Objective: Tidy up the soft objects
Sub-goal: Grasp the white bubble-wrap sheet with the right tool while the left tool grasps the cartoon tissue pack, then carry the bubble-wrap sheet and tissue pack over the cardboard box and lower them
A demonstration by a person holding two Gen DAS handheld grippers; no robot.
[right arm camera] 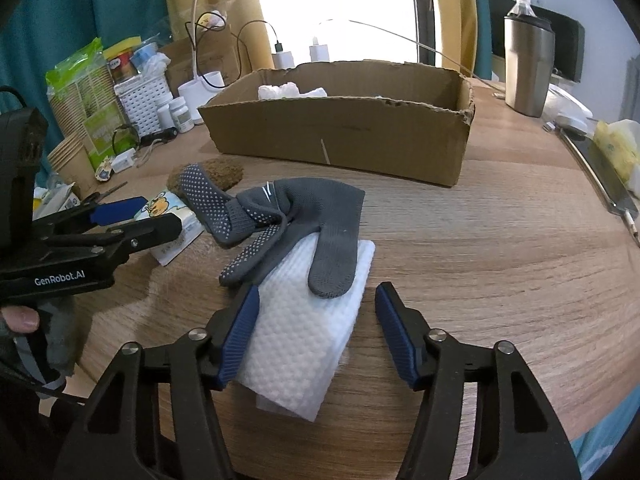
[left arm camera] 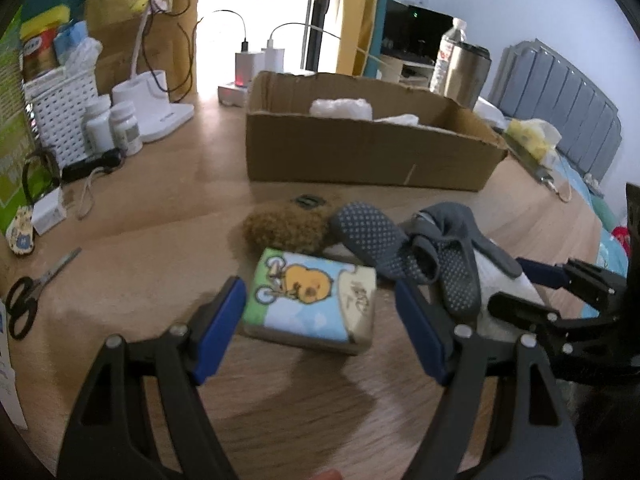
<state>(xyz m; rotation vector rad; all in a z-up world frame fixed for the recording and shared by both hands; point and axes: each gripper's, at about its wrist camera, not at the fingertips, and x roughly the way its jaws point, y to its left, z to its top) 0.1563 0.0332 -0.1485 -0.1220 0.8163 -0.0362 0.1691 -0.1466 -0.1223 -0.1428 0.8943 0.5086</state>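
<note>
Where legible, "GenRobot.AI" on left gripper (right arm camera: 132, 216), pkg text prob. unreadable

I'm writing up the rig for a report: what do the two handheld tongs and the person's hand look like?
Both tongs, left and right, have black skeletal arms with triangular cut-outs, silver pivot pins and ribbed dark-blue pads. The left body carries white "GenRobot.AI" lettering. The hand holding it wears a grey fingerless glove; a cable hangs below.

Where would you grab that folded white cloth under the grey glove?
Grip the white cloth across its two long folded edges at the near, bare end, coming down from above. The grey glove covers only the far end, and the right gripper probably already straddles it.
</note>
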